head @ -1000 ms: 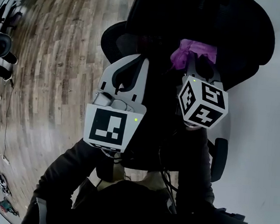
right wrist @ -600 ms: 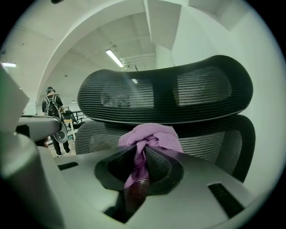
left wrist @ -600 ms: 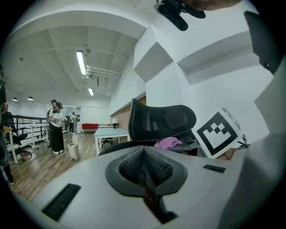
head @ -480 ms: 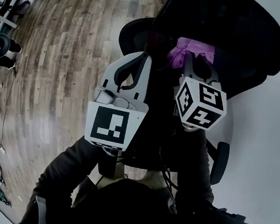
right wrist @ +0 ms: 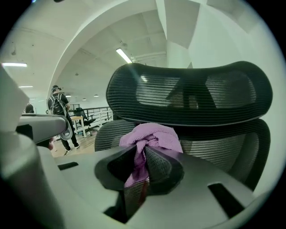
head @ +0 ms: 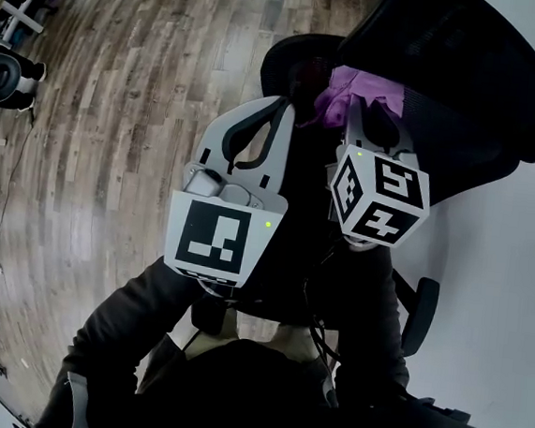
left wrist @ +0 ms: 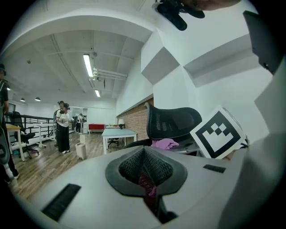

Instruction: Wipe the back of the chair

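Wood floor (head: 118,100), one black mesh chair (right wrist: 187,94); right tongs (right wrist: 142,154) tight on one purple cloth (right wrist: 152,134), left tongs (left wrist: 144,156) closed, empty

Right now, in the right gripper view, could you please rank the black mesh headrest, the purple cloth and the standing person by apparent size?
1. black mesh headrest
2. purple cloth, enlarged by nearness
3. standing person, distant

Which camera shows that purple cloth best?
The right gripper view: the purple cloth fills its centre, pinched by the right gripper. The head view shows a bunch from above; the left gripper view, a small distant lump.
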Motion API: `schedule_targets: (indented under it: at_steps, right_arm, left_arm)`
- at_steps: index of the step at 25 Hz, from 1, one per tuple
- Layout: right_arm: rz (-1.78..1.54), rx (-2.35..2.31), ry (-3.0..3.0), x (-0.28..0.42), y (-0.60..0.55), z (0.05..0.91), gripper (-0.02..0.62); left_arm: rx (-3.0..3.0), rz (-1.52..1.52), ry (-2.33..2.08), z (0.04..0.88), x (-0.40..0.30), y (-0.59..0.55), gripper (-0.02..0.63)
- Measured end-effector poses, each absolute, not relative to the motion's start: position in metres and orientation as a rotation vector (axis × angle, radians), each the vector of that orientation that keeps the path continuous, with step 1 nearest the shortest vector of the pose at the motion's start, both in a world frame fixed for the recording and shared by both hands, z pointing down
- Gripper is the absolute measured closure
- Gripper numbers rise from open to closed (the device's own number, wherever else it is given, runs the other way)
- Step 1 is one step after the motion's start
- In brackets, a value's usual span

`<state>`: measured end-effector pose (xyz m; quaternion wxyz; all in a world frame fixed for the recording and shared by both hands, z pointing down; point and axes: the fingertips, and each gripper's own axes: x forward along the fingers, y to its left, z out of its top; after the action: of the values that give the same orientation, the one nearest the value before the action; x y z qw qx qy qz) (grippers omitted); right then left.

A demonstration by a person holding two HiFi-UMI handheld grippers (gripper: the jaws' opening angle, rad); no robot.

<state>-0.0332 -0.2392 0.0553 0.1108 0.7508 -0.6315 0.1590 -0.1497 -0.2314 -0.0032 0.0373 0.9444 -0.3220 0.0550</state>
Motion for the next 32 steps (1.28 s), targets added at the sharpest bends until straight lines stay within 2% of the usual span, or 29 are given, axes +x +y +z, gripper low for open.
schedule_targets:
  at_steps: [16,32]
  right_arm:
    - [0.332,2.017,-1.99,-0.116,-0.28,0.045,0.537]
    - [0.317,1.955,-2.009,-0.141,-0.289,0.07,0.537]
  left_arm:
    - [2.838,0.147,-1.12,0.001,-0.207,-0.25,0.597]
    - [2.802,0.172,-1.143,0.017,-0.225,-0.26,0.597]
